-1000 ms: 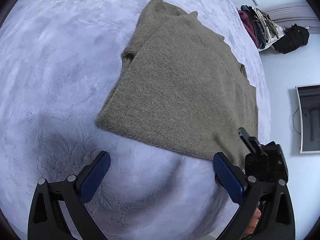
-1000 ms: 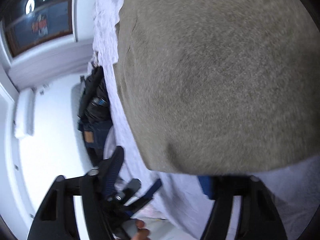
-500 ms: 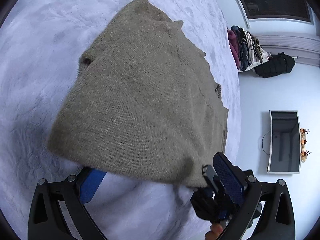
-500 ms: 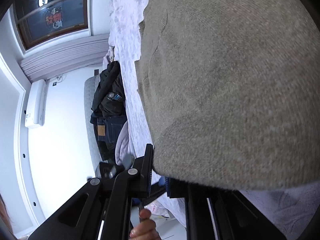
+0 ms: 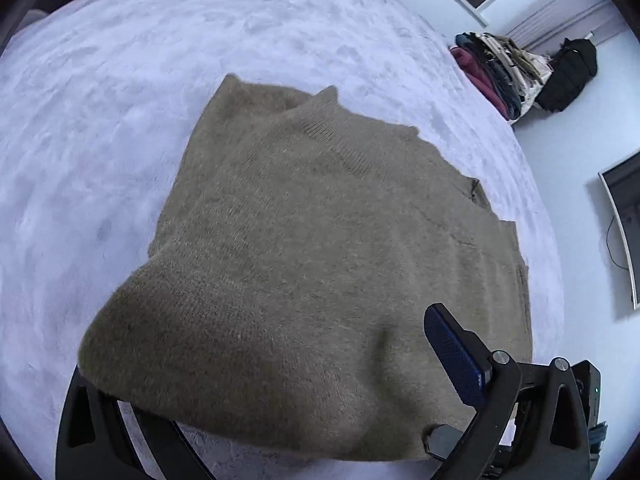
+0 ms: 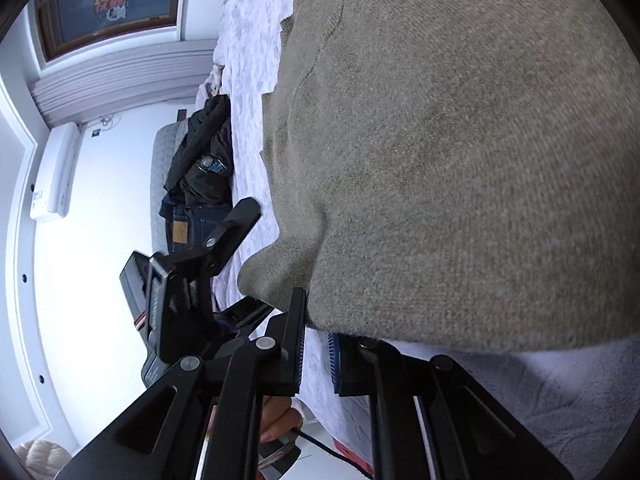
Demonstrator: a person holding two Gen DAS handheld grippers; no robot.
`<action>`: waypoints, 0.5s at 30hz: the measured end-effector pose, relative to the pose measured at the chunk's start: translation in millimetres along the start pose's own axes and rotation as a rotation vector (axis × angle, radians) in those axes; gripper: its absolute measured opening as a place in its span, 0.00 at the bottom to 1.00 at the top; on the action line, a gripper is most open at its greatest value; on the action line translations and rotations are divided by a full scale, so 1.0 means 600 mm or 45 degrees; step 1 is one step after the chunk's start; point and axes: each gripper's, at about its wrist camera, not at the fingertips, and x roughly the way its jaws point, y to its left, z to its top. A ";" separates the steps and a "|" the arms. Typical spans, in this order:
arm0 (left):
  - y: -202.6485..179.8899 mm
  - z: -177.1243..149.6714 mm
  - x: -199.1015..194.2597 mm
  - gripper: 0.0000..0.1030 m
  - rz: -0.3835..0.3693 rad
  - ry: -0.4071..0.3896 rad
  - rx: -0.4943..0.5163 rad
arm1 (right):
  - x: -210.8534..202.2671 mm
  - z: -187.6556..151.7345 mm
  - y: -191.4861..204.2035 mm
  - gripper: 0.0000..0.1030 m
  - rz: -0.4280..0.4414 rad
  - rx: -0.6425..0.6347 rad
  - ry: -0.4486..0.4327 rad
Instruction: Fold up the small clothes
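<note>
Right wrist view: the right claw (image 6: 316, 354) has snapped together on the sweater (image 5: 320, 264) hem, lifting it off the bed (image 5: 120, 80). The left claw (image 5: 280, 408) still spreads wide, hem draped over it, so the fold starts.

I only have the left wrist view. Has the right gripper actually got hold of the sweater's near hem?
Observer: Yes. The right gripper is shut, its fingertips pinching the near hem of the sweater.
Operator: Is all of that corner inside the pinch?
Observer: No. A rounded lump of hem bulges out beside the fingers, outside the pinch.
</note>
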 end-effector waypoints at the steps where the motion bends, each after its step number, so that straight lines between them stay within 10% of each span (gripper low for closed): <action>1: 0.013 0.001 0.009 0.99 0.005 0.031 -0.046 | 0.000 0.000 0.000 0.11 -0.019 -0.011 0.013; 11: 0.060 0.015 0.030 0.98 -0.046 0.100 -0.242 | -0.054 -0.024 0.027 0.15 -0.350 -0.291 0.149; 15: 0.043 0.017 0.018 0.47 0.058 0.039 -0.190 | -0.086 -0.018 0.046 0.15 -0.418 -0.366 0.123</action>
